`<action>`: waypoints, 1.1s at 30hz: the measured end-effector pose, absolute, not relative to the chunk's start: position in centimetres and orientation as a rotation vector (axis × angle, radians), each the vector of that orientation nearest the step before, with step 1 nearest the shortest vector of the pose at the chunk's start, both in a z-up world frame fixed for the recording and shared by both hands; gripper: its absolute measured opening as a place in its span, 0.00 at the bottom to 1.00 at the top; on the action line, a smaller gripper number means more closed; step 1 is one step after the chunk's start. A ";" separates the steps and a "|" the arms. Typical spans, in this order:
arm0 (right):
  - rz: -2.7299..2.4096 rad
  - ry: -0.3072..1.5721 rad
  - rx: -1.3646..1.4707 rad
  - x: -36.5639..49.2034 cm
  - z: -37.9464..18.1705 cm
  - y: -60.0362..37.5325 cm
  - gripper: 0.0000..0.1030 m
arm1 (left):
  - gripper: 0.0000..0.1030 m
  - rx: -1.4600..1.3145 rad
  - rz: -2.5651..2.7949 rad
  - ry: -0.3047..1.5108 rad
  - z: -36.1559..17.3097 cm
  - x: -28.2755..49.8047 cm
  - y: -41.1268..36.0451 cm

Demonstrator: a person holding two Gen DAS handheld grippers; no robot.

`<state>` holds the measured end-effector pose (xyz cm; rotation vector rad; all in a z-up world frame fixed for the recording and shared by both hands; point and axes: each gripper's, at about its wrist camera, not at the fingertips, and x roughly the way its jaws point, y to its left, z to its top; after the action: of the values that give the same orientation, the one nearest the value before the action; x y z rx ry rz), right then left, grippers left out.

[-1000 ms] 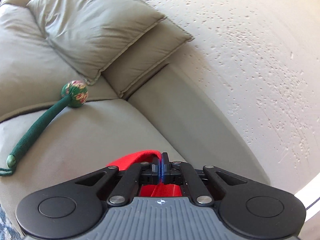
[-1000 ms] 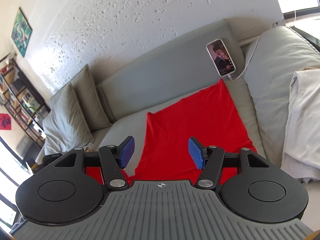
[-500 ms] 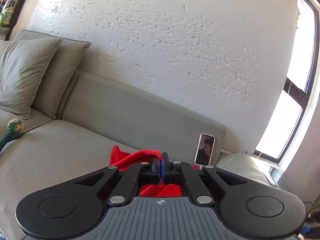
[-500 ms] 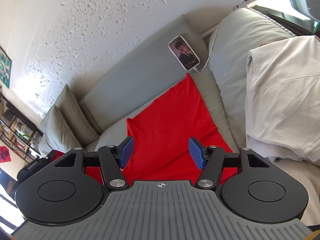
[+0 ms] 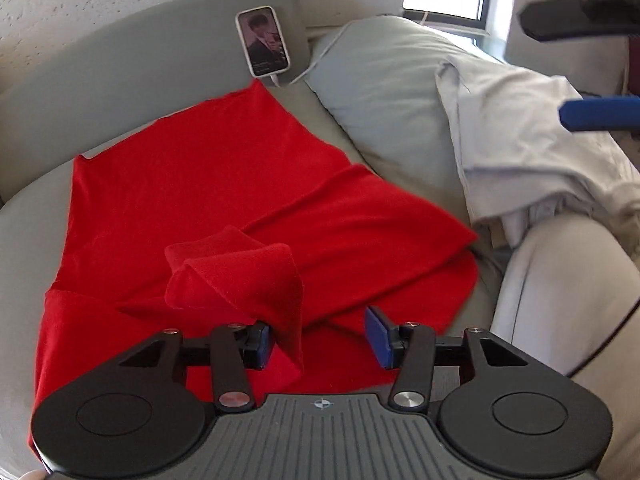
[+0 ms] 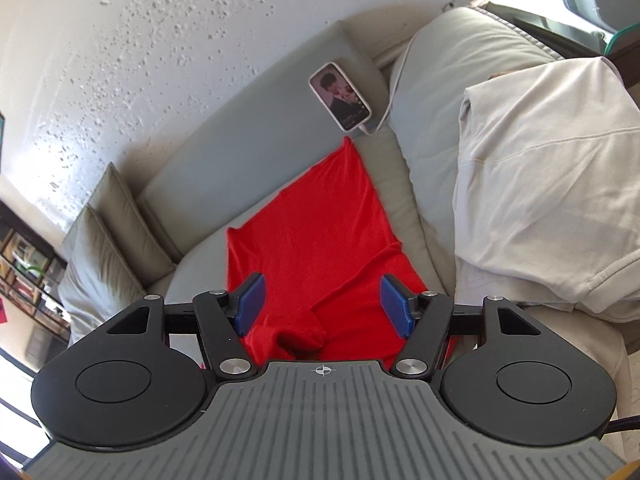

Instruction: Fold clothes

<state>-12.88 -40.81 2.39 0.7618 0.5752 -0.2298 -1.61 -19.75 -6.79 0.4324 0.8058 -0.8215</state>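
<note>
Grey sofa (image 5: 168, 60) against a textured white wall (image 6: 140, 40), window at the far right corner. One sofa, L-shaped, seat running back to the backrest.

One pale garment (image 6: 552, 184) draped over the sofa's right-hand cushion (image 5: 384, 80), folded edges hanging down its front.

One red garment (image 5: 192, 184) spread flat on the seat, far corner reaching toward the backrest, near edge at the seat's front. One bunched flap of it (image 5: 236, 276) is turned back over the near part, lying just against the left gripper's left finger.

Two olive throw pillows (image 6: 108, 248) stacked at the sofa's left end, leaning on the backrest.

One phone (image 5: 263, 40) propped upright on the backrest, screen lit, white cable (image 5: 316, 62) running from its bottom edge.

Two grippers. Left gripper (image 5: 318, 340): jaws apart, nothing clamped, low over the red garment's near edge. Right gripper (image 6: 322, 310): jaws wide apart, holding nothing, above the red garment's near half.
</note>
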 end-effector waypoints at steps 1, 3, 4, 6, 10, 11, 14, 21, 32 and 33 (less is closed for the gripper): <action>-0.228 0.585 0.762 -12.8 2.2 -40.8 0.63 | 0.50 0.421 -0.836 0.808 -6.6 -1.7 -19.2; -0.225 0.609 0.762 -12.4 1.7 -40.6 0.63 | 0.57 0.368 -0.874 0.822 -5.6 -1.6 -17.6; -0.223 0.624 0.763 -12.2 1.5 -40.6 0.63 | 0.57 0.341 -0.892 0.829 -5.1 -1.6 -16.9; -0.216 0.645 0.759 -11.7 1.1 -40.4 0.63 | 0.57 0.266 -0.939 0.828 -3.9 -1.4 -15.2; -0.195 0.684 0.722 -10.6 0.6 -39.4 0.63 | 0.63 0.081 -0.903 0.770 -1.6 -0.8 -10.1; -0.190 0.692 0.710 -10.3 0.6 -39.1 0.63 | 0.63 0.030 -0.840 0.764 -1.4 -0.1 -8.7; -0.175 0.725 0.660 -9.3 0.1 -38.1 0.63 | 0.56 -0.105 -0.619 0.753 -1.3 2.1 -4.9; -0.117 0.784 0.572 -6.3 -0.9 -35.3 0.63 | 0.29 -0.179 -0.408 0.800 -3.3 5.0 -2.3; 0.072 0.872 0.187 0.0 -3.5 -26.9 0.63 | 0.26 -0.134 -0.364 0.893 -7.0 7.8 -3.3; 0.083 0.880 0.127 0.6 -4.0 -25.9 0.64 | 0.24 -0.135 -0.350 0.903 -7.3 7.9 -3.1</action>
<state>0.57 -25.92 -4.00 0.1270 0.8796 0.0835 7.94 -3.11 -7.33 -0.1351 0.9033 -0.3502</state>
